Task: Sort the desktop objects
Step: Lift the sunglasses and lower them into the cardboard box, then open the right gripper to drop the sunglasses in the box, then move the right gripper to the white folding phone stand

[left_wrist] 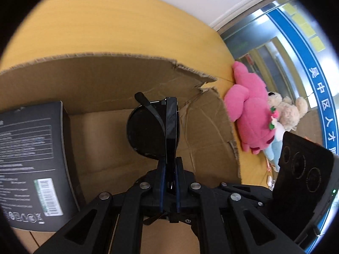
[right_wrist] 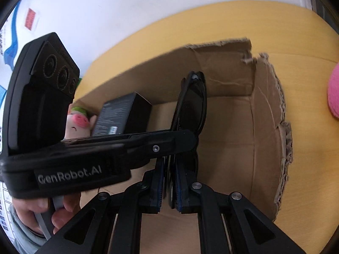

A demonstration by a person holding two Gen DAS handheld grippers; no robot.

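Both grippers were on the sunglasses (left_wrist: 155,129) above the open cardboard box (left_wrist: 118,78), and it looked like a handover or a two-handed lowering into the box. The left gripper (left_wrist: 169,177) had its jaws pinched narrow on the edge of the glossy black frame, lens standing on edge so the folded pair hung over the box floor, well inside the walls. Seen from the right wrist, the right gripper (right_wrist: 168,182) had its blue-padded jaws drawn close around the lower frame; blur there made it hard to say whether they truly gripped, though they seemed to. The left gripper crossed that view from the left, level with the glasses. The box was raw corrugated brown, its near-right wall torn and ragged, a soft catch-all for hard items. Inside it, left of the glasses, lay a matte black carton (left_wrist: 31,160) with fine print and a barcode. Outside the box's right wall, a fuzzy pink plush (left_wrist: 250,114) and a cream teddy (left_wrist: 286,110) waited on the smooth yellow tabletop (left_wrist: 106,21)
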